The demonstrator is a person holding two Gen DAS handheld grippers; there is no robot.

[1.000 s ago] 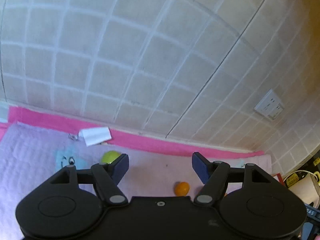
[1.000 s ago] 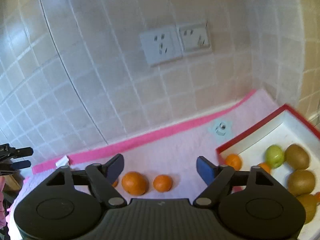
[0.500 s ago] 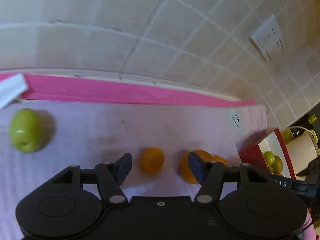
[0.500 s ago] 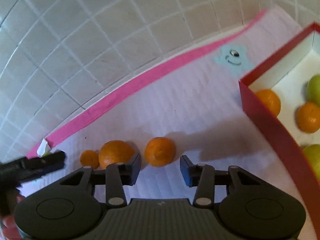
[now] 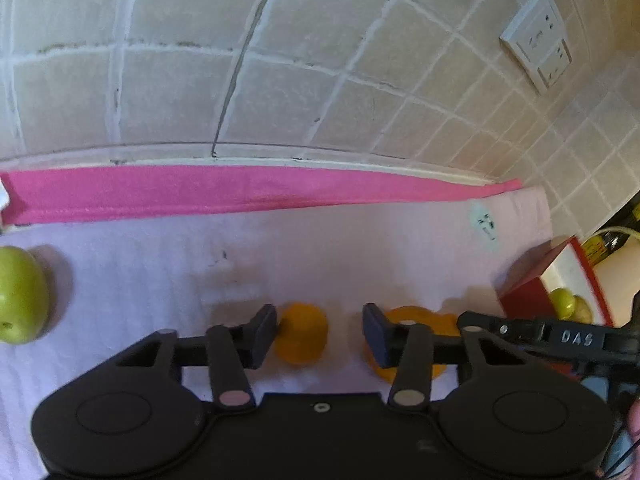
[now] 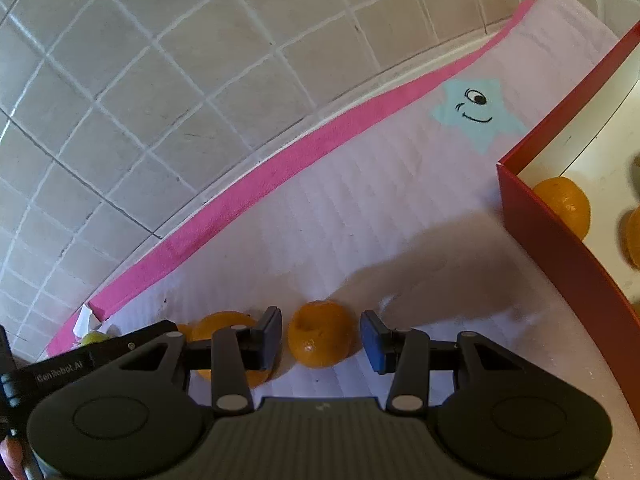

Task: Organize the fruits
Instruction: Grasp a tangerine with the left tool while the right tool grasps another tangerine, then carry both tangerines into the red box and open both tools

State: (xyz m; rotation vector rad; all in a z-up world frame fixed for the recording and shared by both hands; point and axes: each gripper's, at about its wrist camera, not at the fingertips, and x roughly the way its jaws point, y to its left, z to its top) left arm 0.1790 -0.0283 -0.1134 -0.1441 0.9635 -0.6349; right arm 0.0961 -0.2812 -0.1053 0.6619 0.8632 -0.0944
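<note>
Tiled wall backs a pink-edged mat [image 6: 360, 208] on the surface. Each tool straddles an orange, fingers open and not yet gripping: the left tool [image 5: 319, 330] around the small orange [image 5: 302, 334], the right tool [image 6: 320, 334] around another orange [image 6: 321, 334] (likely bound for the red box [image 6: 560, 232], where fruit already sits). A green apple [image 5: 20, 294] lies well apart.

white raised letters "das" on the black body of the right gripper [image 5: 576, 338], at four o'clock in the left wrist view. faint grey "genrobot.ai" on the black side of the left gripper [image 6: 60, 368], at eight o'clock in the right wrist view.
</note>
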